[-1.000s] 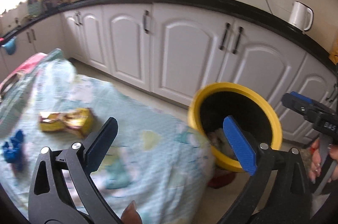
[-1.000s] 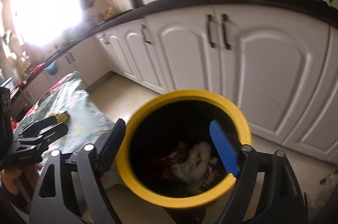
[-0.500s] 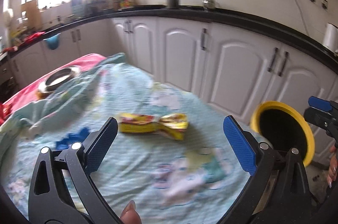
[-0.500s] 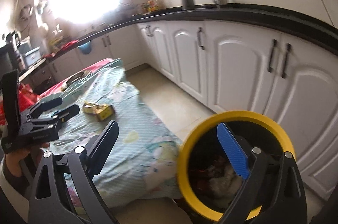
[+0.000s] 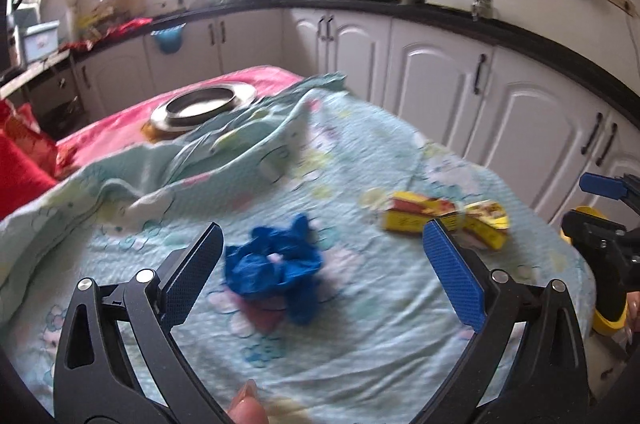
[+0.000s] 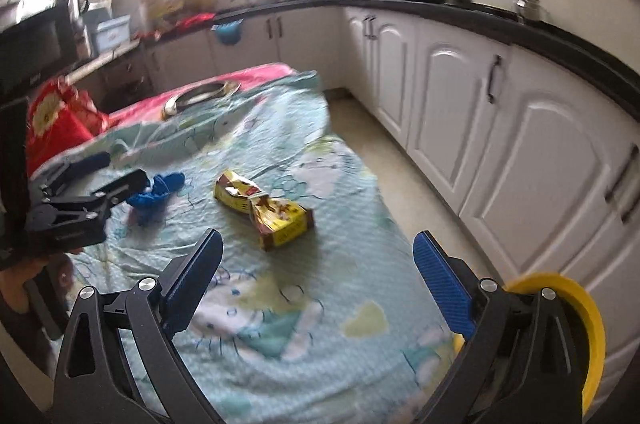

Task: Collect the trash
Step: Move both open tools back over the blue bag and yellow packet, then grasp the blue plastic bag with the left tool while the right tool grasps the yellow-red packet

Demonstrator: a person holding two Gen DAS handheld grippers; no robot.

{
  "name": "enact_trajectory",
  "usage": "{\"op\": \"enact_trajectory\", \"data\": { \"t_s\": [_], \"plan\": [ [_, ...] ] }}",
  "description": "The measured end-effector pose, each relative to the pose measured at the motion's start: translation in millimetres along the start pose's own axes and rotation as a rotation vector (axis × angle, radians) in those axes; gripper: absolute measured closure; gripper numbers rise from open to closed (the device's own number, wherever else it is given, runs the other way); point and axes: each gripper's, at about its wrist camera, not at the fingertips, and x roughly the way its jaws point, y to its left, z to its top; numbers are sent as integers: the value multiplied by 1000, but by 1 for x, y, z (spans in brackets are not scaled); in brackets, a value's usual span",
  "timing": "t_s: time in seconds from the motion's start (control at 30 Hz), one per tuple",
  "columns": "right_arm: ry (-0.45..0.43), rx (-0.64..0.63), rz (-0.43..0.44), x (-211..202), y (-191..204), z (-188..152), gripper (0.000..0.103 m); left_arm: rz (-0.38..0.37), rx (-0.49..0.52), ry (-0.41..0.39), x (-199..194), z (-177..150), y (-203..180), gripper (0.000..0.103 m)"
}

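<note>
A crumpled blue glove (image 5: 276,266) lies on the light-blue patterned cloth (image 5: 360,344), just ahead of my open, empty left gripper (image 5: 320,264). A crushed yellow and red carton (image 5: 444,218) lies to its right. In the right wrist view the carton (image 6: 266,212) lies ahead of my open, empty right gripper (image 6: 316,272), with the glove (image 6: 156,193) to its left beside the left gripper (image 6: 96,171). The yellow bin (image 6: 576,328) stands at the lower right, partly hidden behind the right finger.
A steel plate (image 5: 202,105) sits on a pink cloth (image 5: 120,127) at the far end. A red bag (image 6: 60,123) stands at the left. White cabinets (image 6: 480,111) under a black counter run along the right, with bare floor (image 6: 400,159) between.
Both grippers have swung left, away from the yellow bin and over the cloth. The glove and carton now lie ahead of them. Both stay open.
</note>
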Motion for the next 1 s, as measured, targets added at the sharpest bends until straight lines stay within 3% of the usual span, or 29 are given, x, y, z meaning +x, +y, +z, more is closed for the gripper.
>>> {"op": "enact_trajectory", "data": {
  "t_s": [0.3, 0.57, 0.63, 0.67, 0.77, 0.93, 1.0],
  "plan": [
    [140, -141, 31, 78, 30, 23, 10, -4, -65, 76, 23, -11, 30, 11],
    [262, -202, 33, 130, 40, 20, 12, -41, -110, 151, 47, -16, 37, 11],
    [279, -204, 55, 134, 42, 16, 28, -40, -115, 163, 50, -17, 38, 11],
    [289, -205, 62, 136, 44, 13, 30, -44, -116, 172, 52, -18, 37, 12],
    [260, -180, 82, 130, 43, 6, 44, -45, -109, 191, 57, -19, 35, 25],
    [240, -113, 91, 114, 38, -5, 47, -62, -90, 196, 55, -20, 27, 53],
    [228, -98, 96, 105, 36, -13, 47, -77, -81, 204, 54, -22, 21, 71]
  ]
}}
